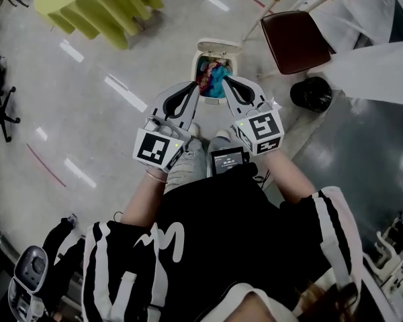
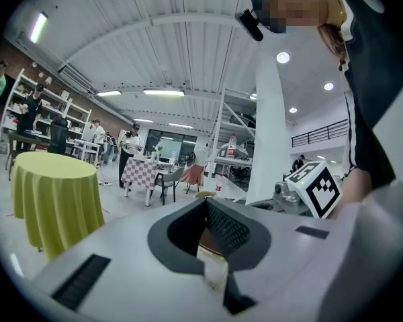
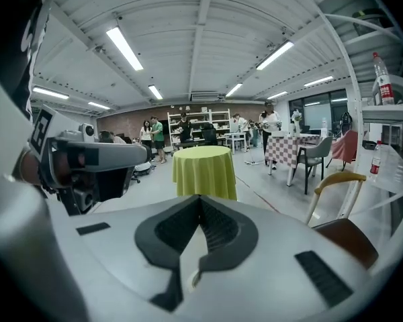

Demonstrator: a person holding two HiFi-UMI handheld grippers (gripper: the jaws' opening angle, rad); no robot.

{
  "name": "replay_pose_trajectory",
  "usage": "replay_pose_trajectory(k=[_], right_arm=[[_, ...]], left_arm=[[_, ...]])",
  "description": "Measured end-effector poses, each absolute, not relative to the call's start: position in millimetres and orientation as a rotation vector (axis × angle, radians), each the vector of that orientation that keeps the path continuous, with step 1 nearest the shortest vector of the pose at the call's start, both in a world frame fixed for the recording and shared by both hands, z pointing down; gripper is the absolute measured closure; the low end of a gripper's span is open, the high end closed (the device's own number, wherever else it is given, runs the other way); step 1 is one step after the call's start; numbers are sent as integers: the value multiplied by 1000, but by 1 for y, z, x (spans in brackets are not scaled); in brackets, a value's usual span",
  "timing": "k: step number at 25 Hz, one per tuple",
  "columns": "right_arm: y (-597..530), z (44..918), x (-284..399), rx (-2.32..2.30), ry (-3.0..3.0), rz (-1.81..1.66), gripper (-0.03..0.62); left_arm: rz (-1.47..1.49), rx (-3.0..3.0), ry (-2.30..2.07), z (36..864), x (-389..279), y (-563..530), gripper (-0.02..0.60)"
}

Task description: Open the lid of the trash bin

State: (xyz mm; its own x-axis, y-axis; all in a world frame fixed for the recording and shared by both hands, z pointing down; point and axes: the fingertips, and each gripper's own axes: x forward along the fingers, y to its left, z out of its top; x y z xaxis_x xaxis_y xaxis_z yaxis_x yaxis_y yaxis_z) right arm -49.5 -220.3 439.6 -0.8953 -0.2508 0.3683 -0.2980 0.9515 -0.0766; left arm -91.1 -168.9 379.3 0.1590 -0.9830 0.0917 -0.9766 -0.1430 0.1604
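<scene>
In the head view a small white trash bin [image 1: 195, 67] stands on the floor in front of the person's feet. Its lid [image 1: 219, 46] is tipped up and back, and blue and red rubbish [image 1: 213, 79] shows inside. My left gripper [image 1: 193, 87] hangs just above the bin's near left edge and my right gripper [image 1: 227, 80] just above its near right edge. Both are shut, tips together, with nothing held. In the left gripper view the left gripper [image 2: 205, 201] points out across the room. So does the right gripper [image 3: 200, 197] in its own view, and neither view shows the bin.
A brown chair [image 1: 295, 39] and a black round object [image 1: 310, 92] stand right of the bin. A round table with a yellow-green cloth [image 1: 97, 2] is at the far left. An office chair [image 1: 0, 106] is at the left edge. People stand far back in the room.
</scene>
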Motion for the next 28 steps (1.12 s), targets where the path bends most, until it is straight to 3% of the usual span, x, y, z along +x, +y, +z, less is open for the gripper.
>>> replay_pose_trajectory(k=[28], right_arm=[[-210, 330, -26, 457, -2935, 67, 588]], left_arm=[[-18, 2369, -1936, 310, -72, -166, 574]])
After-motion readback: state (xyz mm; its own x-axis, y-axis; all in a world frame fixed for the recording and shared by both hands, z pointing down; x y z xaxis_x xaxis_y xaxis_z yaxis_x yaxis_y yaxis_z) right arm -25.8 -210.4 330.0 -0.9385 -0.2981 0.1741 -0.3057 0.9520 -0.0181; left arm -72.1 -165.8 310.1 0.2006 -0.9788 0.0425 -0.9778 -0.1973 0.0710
